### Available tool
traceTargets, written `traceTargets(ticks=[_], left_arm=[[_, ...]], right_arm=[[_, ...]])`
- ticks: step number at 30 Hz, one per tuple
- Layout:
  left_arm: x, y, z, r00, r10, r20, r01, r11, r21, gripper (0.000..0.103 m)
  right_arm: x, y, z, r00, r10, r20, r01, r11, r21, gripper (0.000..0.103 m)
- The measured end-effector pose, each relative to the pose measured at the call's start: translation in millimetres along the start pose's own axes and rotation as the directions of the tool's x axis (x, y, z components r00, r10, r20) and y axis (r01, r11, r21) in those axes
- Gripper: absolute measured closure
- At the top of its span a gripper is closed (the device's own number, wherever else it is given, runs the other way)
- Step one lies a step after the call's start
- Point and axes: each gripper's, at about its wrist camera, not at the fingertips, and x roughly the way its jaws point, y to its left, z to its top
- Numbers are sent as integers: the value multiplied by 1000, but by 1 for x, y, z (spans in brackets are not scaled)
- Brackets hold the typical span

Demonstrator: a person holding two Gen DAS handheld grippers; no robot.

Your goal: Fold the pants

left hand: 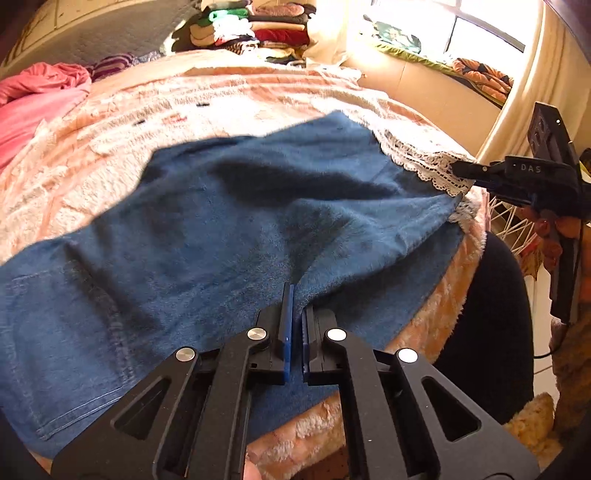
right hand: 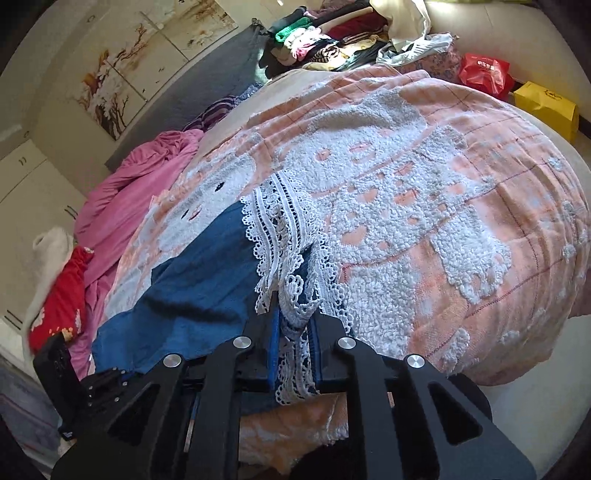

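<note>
My left claw (left hand: 294, 332) pinches the pants (left hand: 221, 229) mid-edge; my right claw (right hand: 293, 343) pinches their lace cuff (right hand: 284, 236). Legs run crosswise along the bed (right hand: 461, 206) edge between them.

Blown-out window (left hand: 454, 33) glare, fisheye warp

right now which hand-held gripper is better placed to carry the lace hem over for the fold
Right. The right hand-held gripper is already shut on the pants' lace hem; the left hand-held gripper pinches mid-fabric of the blue pants, suited to anchoring.
</note>
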Motion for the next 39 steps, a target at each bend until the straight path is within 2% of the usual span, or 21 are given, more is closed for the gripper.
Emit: traceTargets(ticks=[3, 5, 7, 10, 13, 16, 18, 19, 20, 22, 24, 25, 27, 29, 31, 34, 36, 39], left_arm=[[-23, -1, -3, 999, -5, 37, 4, 1000, 22, 103], [-26, -4, -7, 999, -19, 30, 19, 999, 31, 103], [-18, -6, -12, 1000, -20, 6, 19, 999, 38, 103], [-1, -8, -20, 999, -3, -40, 5, 1000, 29, 103], [6, -10, -24, 999, 1, -55, 0, 1000, 21, 103], [9, -8, -26, 998, -4, -57, 4, 1000, 9, 103], [8, -6, -25, 999, -14, -51, 14, 1000, 0, 101], [7, -5, -26, 999, -22, -46, 21, 1000, -7, 96], [5, -5, -26, 999, -36, -39, 36, 999, -13, 84], [2, -6, -28, 998, -60, -33, 59, 998, -21, 66], [-5, -8, -31, 997, -69, -19, 68, 997, -27, 66], [-9, -7, -32, 997, -72, -11, 71, 997, -39, 66], [-24, -1, -33, 996, -84, 22, 85, 993, -84, 66], [-42, 10, -33, 994, -81, 69, 90, 986, -141, 63], [-63, 28, -35, 994, -24, 110, 46, 978, -203, 56], [-89, 59, -41, 985, 121, 121, -82, 954, -288, 49], [-103, 83, -48, 972, 212, 102, -162, 918, -362, 46], [-122, 116, -60, 937, 339, 79, -270, 852, -448, 42]], right_arm=[[-10, 5, -4, 1000, 11, -8, -11, 1000, -21, 91], [-10, 6, -9, 999, -14, -30, 13, 999, -38, 91], [-4, 3, -15, 996, -64, -57, 60, 996, -59, 90], [4, -3, -23, 993, -95, -75, 91, 994, -56, 90], [6, -4, -26, 990, -119, -72, 113, 991, -76, 92], [3, 1, -25, 989, -132, -75, 123, 987, -106, 87], [-3, 7, -24, 983, -172, -59, 162, 976, -145, 80], [-9, 11, -23, 979, -202, -35, 194, 968, -162, 73], [-15, 14, -22, 973, -230, -7, 225, 958, -175, 68], [-26, 23, -19, 964, -261, 43, 265, 944, -197, 68], [-33, 36, -18, 965, -249, 79, 261, 937, -232, 67], [-31, 46, -18, 974, -215, 74, 227, 939, -257, 65], [-21, 65, -21, 989, -144, 43, 150, 939, -308, 62], [-4, 80, -24, 992, -123, 0, 114, 925, -363, 59], [17, 92, -27, 992, -116, -45, 88, 909, -409, 58], [45, 96, -32, 989, -74, -128, 16, 916, -401, 58], [60, 93, -37, 980, -54, -193, -22, 929, -370, 57], [75, 89, -49, 967, -128, -218, 32, 918, -396, 57]])
